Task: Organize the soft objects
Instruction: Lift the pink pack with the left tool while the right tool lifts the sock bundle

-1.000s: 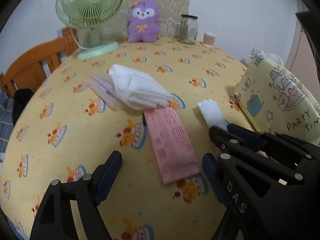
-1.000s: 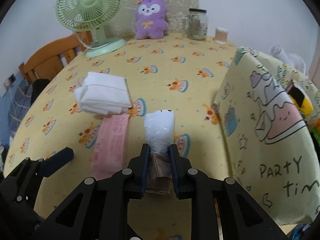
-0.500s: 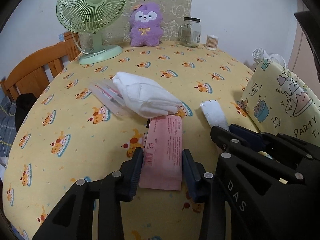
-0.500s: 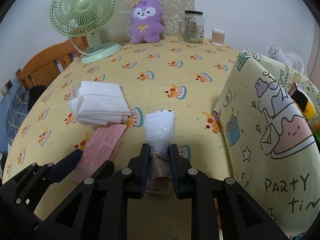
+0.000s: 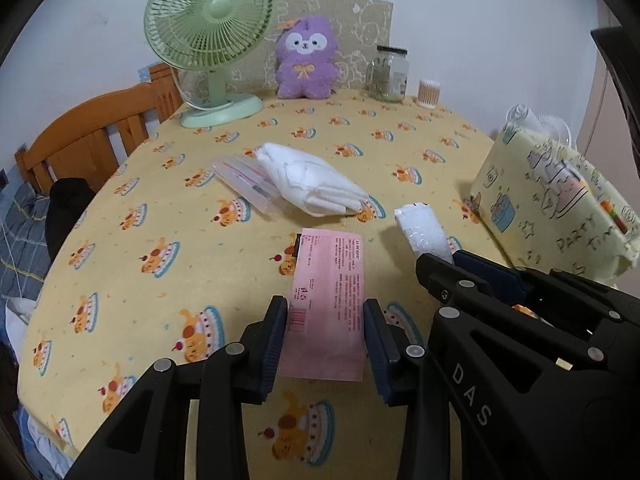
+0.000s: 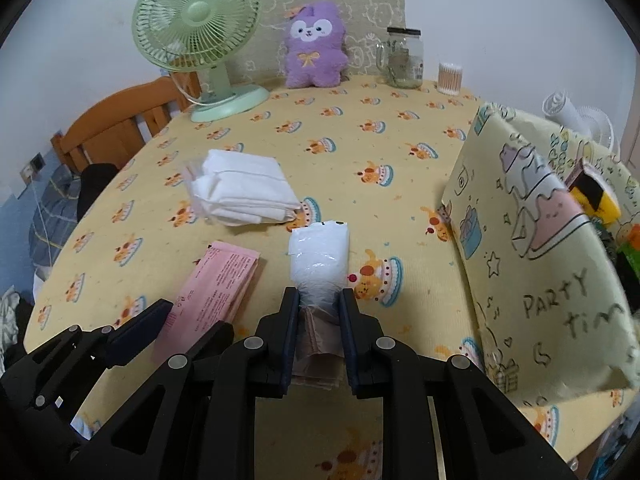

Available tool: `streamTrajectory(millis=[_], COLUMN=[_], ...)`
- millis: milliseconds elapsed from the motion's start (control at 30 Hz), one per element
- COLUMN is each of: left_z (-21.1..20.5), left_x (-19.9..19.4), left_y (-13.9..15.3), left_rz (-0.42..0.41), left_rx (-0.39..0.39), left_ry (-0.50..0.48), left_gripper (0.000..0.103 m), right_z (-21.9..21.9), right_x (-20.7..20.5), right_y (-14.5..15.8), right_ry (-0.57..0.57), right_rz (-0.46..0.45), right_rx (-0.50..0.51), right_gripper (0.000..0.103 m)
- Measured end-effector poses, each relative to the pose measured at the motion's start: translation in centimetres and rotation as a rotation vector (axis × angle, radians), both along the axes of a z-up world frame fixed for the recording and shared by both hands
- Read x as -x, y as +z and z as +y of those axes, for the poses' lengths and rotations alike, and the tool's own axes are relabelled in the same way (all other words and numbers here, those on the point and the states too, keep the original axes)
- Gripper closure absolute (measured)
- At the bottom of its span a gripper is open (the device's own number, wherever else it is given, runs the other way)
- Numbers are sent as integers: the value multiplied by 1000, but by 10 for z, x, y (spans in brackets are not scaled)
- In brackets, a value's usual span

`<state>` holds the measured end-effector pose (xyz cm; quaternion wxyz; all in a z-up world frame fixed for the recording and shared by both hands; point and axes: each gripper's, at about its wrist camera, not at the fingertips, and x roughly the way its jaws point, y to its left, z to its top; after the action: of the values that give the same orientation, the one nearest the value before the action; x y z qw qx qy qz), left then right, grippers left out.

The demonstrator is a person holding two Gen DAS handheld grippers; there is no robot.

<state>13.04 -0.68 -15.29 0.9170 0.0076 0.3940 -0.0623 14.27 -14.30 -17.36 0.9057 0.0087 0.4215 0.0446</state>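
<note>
A pink flat packet [image 5: 330, 276] lies lengthwise on the yellow cake-print tablecloth [image 5: 160, 240]. My left gripper [image 5: 326, 312] is shut on its near end, one pad against each long edge. My right gripper [image 6: 319, 300] is shut on the near end of a white plastic-wrapped packet [image 6: 320, 252], with a brownish wad squeezed behind the pads. The left wrist view shows that white packet [image 5: 420, 232] jutting out beyond the right gripper's fingers [image 5: 440, 268]. A stack of folded white cloths [image 6: 240, 188] lies beyond both packets. A yellow "Party time" fabric bag [image 6: 540, 248] stands at the right.
Along the back wall stand a green fan [image 5: 208, 40], a purple plush toy [image 5: 306, 64], a glass jar [image 5: 390, 74] and a cotton-swab tub [image 5: 429, 94]. A clear zip bag [image 5: 244, 184] lies under the white cloths. A wooden chair [image 5: 92, 136] stands off the table's left edge.
My left gripper's jaws went from wide apart to shut on the pink packet, which turned straighter between them. The right gripper kept its hold on the white packet. Both views pulled back slightly.
</note>
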Motion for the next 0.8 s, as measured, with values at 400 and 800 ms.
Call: streamTrajectory(millis=[400,800], left_z=[7,7], left_x=[20,33], left_y=[33,78], left_rz=[-76,-172], left_rx=[4,8], left_ry=[25,22], left_gripper=[64,64], right_z=[8,10], right_x=[22,33], right_y=[35,85], right_ry=[19,20], right_rz=[-77,-170], right_rx=[-16,-15], right_gripper=[80,80])
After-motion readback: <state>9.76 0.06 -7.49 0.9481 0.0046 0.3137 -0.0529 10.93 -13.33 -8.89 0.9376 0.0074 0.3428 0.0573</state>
